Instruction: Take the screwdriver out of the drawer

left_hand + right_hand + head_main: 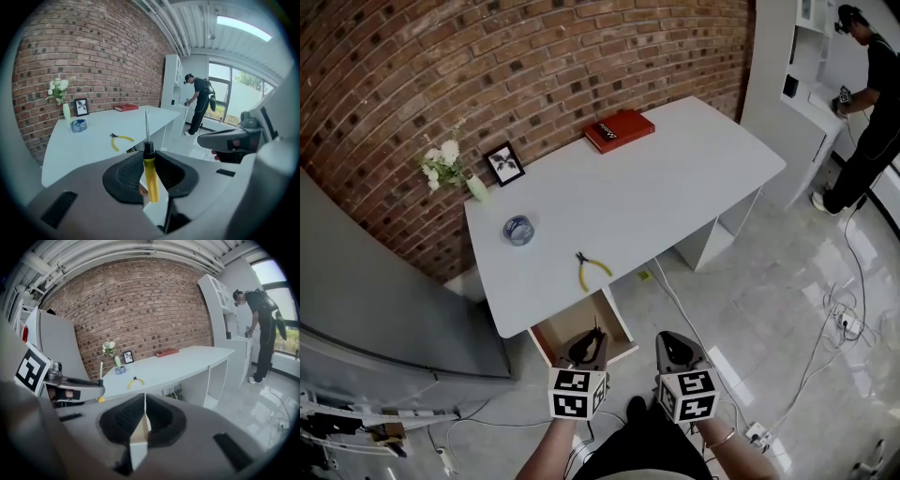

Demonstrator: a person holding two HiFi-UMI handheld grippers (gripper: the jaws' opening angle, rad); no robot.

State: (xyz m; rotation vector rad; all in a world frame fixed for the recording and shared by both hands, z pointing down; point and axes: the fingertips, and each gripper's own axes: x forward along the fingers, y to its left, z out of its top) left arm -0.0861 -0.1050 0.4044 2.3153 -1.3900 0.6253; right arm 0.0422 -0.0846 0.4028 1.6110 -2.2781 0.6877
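Observation:
My left gripper (149, 157) is shut on the screwdriver (150, 180), pinching its yellow handle just below the black collar. The metal shaft stands up and away from the jaws toward the desk. In the head view the left gripper (587, 345) hangs over the open wooden drawer (549, 337) under the white desk (675, 187). To its right, my right gripper (678, 345) is level with it. Its pads meet in the right gripper view (144, 401) with nothing held. That view also shows the screwdriver (101, 371) at the left.
Yellow-handled pliers (591, 269) lie near the desk's front edge above the drawer. Farther back are a tape roll (518, 229), a picture frame (503, 163), a flower vase (450, 172) and a red book (619, 129). A person (872, 103) stands by shelves at the far right. Cables (844, 323) trail on the floor.

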